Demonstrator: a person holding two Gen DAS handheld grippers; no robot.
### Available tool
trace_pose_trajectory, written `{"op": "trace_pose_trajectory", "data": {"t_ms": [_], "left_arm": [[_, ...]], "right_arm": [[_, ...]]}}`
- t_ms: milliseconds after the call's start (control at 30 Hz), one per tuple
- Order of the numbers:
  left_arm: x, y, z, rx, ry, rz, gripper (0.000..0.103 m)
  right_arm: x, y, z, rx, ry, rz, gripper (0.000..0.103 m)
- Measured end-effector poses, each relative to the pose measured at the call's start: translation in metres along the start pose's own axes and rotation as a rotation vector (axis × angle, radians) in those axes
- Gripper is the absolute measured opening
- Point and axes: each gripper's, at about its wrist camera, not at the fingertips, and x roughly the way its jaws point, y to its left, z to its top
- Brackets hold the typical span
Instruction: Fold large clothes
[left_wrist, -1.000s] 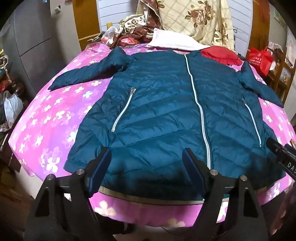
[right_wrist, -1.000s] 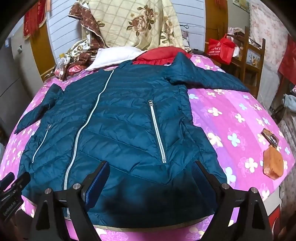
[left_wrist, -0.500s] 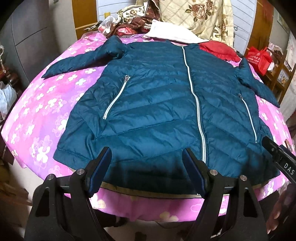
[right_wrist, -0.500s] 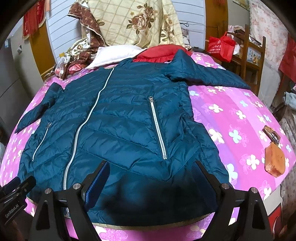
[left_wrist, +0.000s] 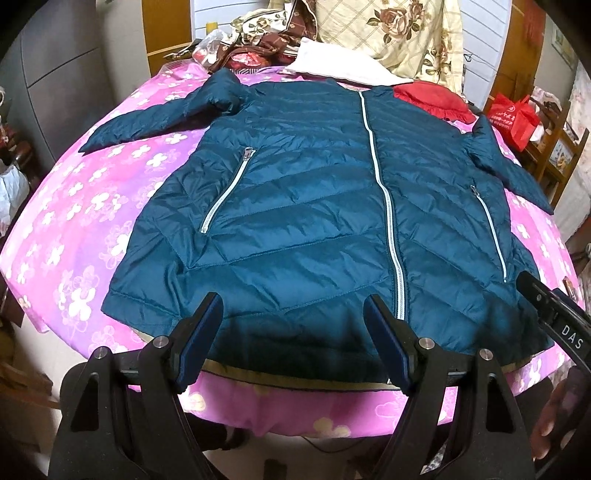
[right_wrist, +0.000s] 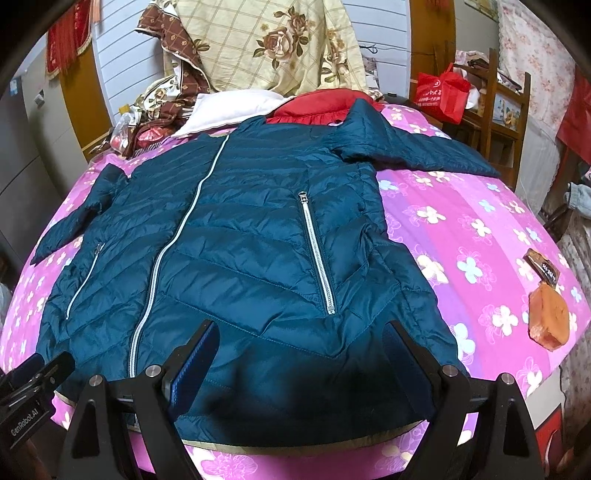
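Observation:
A teal quilted jacket (left_wrist: 314, 221) lies flat, front up and zipped, on a pink flowered bedspread (left_wrist: 74, 229), with both sleeves spread out to the sides. It also shows in the right wrist view (right_wrist: 251, 266). My left gripper (left_wrist: 293, 325) is open and empty, held above the jacket's bottom hem left of the main zipper. My right gripper (right_wrist: 299, 350) is open and empty above the hem on the right half, below the pocket zipper (right_wrist: 317, 254). The right gripper's body shows at the edge of the left wrist view (left_wrist: 554, 314).
A white pillow (right_wrist: 232, 107), a red cloth (right_wrist: 317, 105) and a floral quilt (right_wrist: 273, 44) pile up at the bed's far end. An orange-brown pouch (right_wrist: 546, 317) lies on the bedspread at right. A red bag (right_wrist: 443, 92) sits on wooden furniture beyond.
Both grippers have risen and tipped a little, so the jacket sits lower and fuller in view. Both stay open. The jacket has not moved.

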Motion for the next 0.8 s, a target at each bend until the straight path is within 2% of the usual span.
{"op": "trace_pose_trajectory", "data": {"t_ms": [500, 567, 700, 800], "left_arm": [[-0.008, 0.012, 0.003, -0.008, -0.024, 0.006, 0.079], [-0.012, 0.018, 0.007, -0.011, -0.047, 0.029, 0.079], [-0.028, 0.041, 0.023, -0.024, -0.163, 0.165, 0.079], [-0.039, 0.072, 0.036, -0.11, -0.221, 0.192, 0.079]], "right_arm": [[-0.018, 0.021, 0.007, -0.067, -0.03, -0.009, 0.088], [-0.023, 0.027, 0.013, -0.088, -0.042, -0.011, 0.088], [-0.038, 0.04, 0.032, -0.122, -0.074, -0.002, 0.088], [-0.053, 0.052, 0.049, -0.142, -0.115, 0.017, 0.088]]}}
